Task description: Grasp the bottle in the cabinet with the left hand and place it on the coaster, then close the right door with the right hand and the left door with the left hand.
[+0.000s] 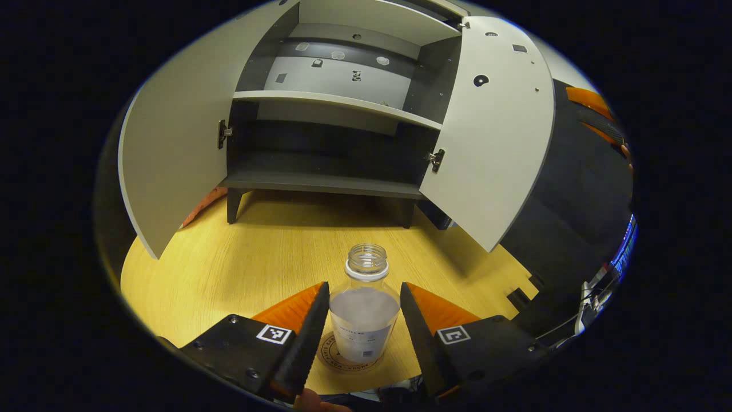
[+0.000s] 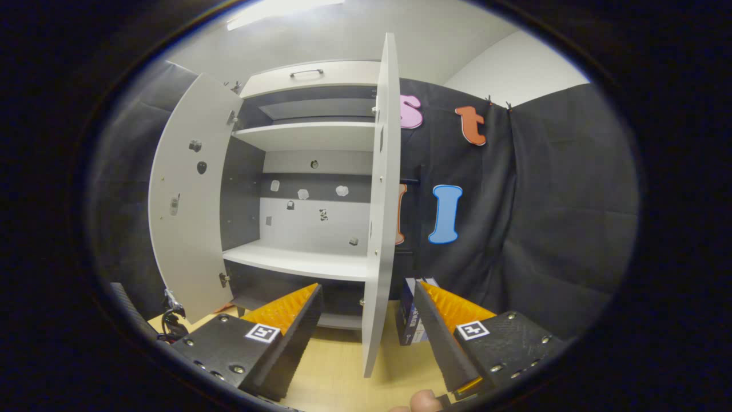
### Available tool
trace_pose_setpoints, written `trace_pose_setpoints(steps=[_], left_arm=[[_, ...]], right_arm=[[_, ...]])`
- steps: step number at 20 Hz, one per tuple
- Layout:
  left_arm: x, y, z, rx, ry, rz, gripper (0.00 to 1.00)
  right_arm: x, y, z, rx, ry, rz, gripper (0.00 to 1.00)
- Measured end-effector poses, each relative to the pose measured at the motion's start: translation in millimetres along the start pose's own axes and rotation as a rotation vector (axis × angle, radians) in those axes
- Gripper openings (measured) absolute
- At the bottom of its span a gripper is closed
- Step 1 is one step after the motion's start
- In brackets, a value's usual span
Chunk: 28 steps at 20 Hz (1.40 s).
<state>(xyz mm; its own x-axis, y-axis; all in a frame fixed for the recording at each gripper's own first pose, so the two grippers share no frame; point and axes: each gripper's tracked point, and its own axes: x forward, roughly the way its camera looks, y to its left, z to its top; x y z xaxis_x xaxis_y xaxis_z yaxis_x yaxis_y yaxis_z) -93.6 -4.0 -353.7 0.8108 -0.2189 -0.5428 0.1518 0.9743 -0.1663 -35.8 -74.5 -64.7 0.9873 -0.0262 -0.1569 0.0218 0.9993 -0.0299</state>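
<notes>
I see the bottle [image 1: 364,312] upright, mouth toward 12 o'clock, hiding most of the coaster [image 1: 334,359]; both grippers' jaws spread, left gripper [image 1: 364,320] straddling it.

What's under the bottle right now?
The bottle stands on a round coaster on the wooden table. The coaster's rim shows around the base; its middle is covered by the bottle.
</notes>
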Motion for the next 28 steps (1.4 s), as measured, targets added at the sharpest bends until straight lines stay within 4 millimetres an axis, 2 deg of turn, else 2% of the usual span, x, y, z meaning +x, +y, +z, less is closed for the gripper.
trace_pose_setpoints(steps=[6,10,14,18,20,22,24,28], left_arm=[[-7,-11,-4,0.081,0.055,-0.006,0.78],[-11,-22,2,0.106,0.051,-0.03,0.77],[-10,-18,0,0.113,0.07,-0.012,0.77],[-14,-18,10,0.096,0.064,-0.007,0.78],[-18,-22,24,0.09,0.048,-0.01,0.78],[-24,-30,48,0.09,0.002,-0.021,0.78],[-31,-32,81,0.095,-0.071,-0.003,0.78],[-46,-35,161,0.083,-0.242,0.044,0.77]], right_arm=[[5,0,-2,0.005,-0.001,0.001,0.96],[6,-1,-5,0.012,0.002,0.0,0.96],[6,-3,-7,0.017,0.004,-0.005,0.96],[7,-9,-8,0.018,0.004,-0.015,0.96],[6,-12,-7,0.02,0.002,-0.023,0.96],[7,-17,-6,0.02,-0.003,-0.032,0.96],[7,-24,-1,0.015,-0.017,-0.051,0.94],[13,-45,10,0.014,-0.053,-0.108,0.96]])
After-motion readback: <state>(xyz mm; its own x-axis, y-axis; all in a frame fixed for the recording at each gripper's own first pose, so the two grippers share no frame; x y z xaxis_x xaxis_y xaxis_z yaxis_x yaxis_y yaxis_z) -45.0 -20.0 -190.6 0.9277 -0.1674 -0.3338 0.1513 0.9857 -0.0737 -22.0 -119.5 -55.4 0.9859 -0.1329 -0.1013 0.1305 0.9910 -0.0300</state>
